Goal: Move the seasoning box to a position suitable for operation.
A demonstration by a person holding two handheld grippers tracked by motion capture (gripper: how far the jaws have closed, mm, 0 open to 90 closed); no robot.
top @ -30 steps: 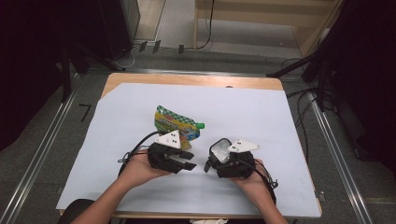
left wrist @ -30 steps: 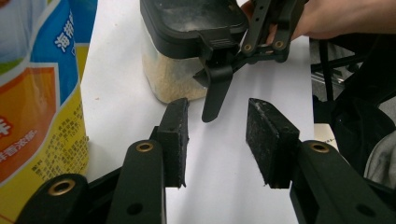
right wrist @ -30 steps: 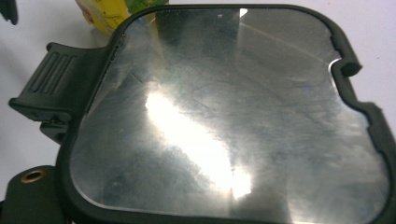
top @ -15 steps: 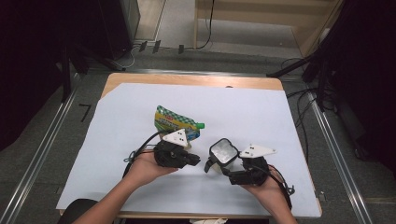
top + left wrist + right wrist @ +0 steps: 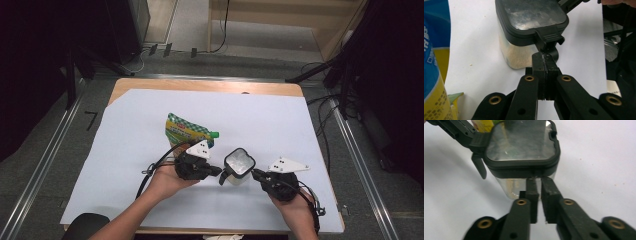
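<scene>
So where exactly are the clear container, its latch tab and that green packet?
clear container (image 5: 239,163), high view, on its see-through lid.
latch tab (image 5: 549,37), left gripper view, on the ribbed black flap at the lid's edge.
green packet (image 5: 184,131), high view, on its printed front.

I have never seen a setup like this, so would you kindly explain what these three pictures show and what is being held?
A person at a table covered in white paper holds a hand-operated claw in each hand. One picture looks down from above; the other two come from cameras riding on each claw. On the paper stand a clear container with a black lid, holding some pale powder, and a green and yellow pouch. The left claw has just closed on the lid's side latch. The right claw has just closed at the lid's rim on the opposite side; whether it grips cannot be told.
</scene>
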